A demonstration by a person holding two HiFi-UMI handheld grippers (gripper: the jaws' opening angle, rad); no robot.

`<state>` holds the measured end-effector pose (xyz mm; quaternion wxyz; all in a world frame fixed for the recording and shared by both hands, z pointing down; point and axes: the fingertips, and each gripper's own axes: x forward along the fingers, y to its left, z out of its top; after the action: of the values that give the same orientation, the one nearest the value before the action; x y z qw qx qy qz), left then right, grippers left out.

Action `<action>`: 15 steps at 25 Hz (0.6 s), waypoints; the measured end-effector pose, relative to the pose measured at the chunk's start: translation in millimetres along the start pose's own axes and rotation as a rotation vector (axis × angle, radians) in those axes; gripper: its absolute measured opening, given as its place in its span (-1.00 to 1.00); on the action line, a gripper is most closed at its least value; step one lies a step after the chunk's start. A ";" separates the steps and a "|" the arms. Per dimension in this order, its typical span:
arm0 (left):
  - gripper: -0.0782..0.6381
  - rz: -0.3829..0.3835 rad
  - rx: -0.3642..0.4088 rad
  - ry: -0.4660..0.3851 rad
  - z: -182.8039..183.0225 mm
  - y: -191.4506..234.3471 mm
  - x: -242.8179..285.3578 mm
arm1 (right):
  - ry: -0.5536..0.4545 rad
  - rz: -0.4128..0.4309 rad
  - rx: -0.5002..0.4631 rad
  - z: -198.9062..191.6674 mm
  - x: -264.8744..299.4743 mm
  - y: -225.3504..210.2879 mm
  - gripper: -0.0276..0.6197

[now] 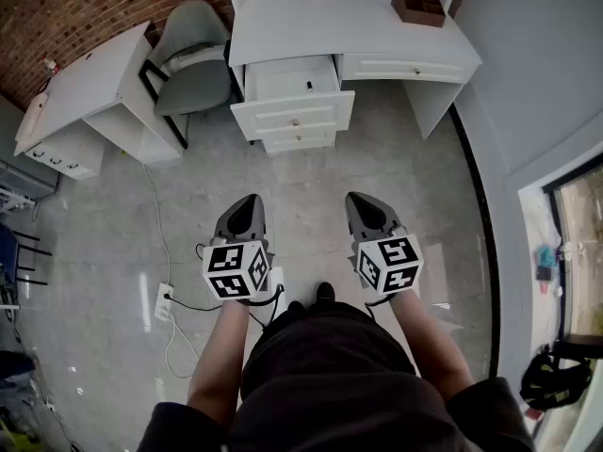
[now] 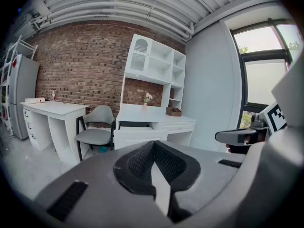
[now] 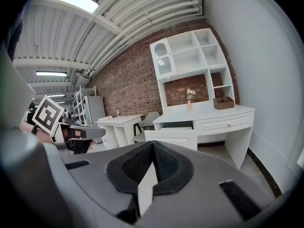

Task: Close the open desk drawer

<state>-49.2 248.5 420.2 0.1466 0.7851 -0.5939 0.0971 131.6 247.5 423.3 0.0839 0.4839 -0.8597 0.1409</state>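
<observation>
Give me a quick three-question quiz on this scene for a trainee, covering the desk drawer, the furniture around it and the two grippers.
1. True or false: the top drawer of the desk is pulled out.
2. In the head view, what stands just left of that desk? A. a chair B. a ladder C. a sofa
3. Fill in: the left gripper and the right gripper are both ___ and hold nothing.
Key: 1 true; 2 A; 3 shut.
</observation>
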 end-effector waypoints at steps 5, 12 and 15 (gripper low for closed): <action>-0.75 0.006 -0.018 0.016 -11.2 -10.1 -2.8 | -0.006 -0.041 0.056 -5.9 -14.2 -16.2 -0.90; -0.75 0.022 -0.015 -0.016 0.3 -1.2 -6.4 | -0.027 -0.065 0.074 -3.3 -12.5 -25.1 -0.90; -0.75 0.028 -0.017 -0.021 4.7 -0.9 -0.8 | -0.015 -0.072 0.091 -3.7 -7.5 -33.4 -0.90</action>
<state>-48.6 247.8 415.4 0.1458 0.7765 -0.6070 0.0856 164.1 238.4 430.1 0.0604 0.5187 -0.8351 0.1729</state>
